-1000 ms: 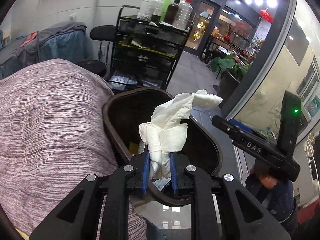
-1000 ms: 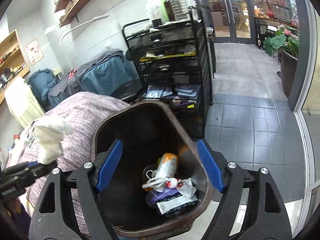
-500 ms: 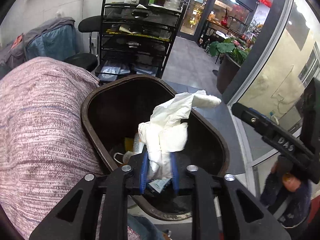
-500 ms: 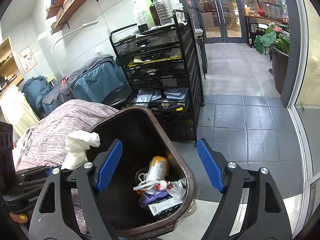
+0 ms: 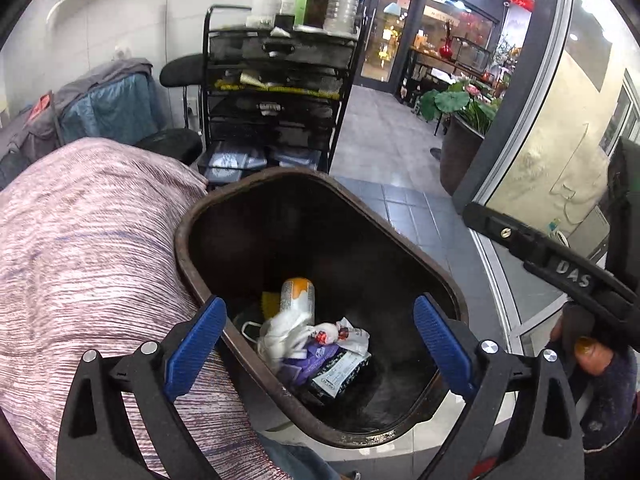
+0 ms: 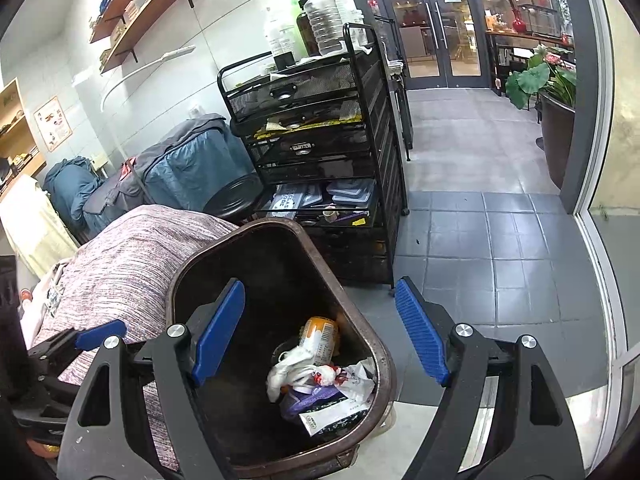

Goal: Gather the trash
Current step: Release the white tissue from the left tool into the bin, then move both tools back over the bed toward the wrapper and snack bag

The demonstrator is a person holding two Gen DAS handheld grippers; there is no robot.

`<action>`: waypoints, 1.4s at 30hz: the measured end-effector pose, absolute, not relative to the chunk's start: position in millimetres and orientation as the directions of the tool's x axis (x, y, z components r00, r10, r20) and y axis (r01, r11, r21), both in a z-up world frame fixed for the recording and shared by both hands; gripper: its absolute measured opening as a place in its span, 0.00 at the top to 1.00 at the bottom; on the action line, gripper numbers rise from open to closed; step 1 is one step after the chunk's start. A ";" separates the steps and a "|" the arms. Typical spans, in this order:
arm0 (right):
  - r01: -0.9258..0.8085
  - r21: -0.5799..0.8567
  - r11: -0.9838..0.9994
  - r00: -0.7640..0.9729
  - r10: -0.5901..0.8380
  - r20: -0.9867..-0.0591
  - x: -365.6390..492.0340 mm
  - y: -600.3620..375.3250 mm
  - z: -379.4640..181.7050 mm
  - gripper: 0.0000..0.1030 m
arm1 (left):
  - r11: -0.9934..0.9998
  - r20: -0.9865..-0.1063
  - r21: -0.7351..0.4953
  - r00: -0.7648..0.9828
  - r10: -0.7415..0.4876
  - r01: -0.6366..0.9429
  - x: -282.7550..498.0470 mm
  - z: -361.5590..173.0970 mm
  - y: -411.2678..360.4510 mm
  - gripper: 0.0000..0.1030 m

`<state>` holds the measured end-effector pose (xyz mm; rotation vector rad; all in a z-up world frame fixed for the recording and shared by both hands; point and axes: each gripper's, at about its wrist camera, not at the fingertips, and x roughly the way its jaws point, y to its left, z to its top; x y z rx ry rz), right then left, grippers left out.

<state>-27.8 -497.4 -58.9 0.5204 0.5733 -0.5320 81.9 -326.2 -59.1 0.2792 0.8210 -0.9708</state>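
Above the bin's rim point(image 5: 404, 248), our left hand-held gripper point(image 5: 320, 344) has just sprung wide, empty; the right hand-held gripper point(image 6: 320, 332) gapes empty too.

A salon-like shop: a black trolley point(image 6: 316, 140) of mesh drawers topped with bottles point(image 6: 324, 24), wall shelves point(image 6: 140, 12), a covered treatment bed point(image 5: 88, 248), glass doors point(image 6: 436, 24) onto a lit mall.

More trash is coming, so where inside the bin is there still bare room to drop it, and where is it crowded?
Inside the brown bin, the far half and the right side of the floor are bare. The pile is crowded at the near left: an orange can, crumpled white tissue and wrappers.
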 end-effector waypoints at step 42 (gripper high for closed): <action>-0.110 0.283 0.953 0.764 0.263 -0.589 187.3 -241.3 -9.6 0.18 | 0.941 -0.669 -0.134 0.673 -0.316 0.309 206.4 -25.3 12.7 0.06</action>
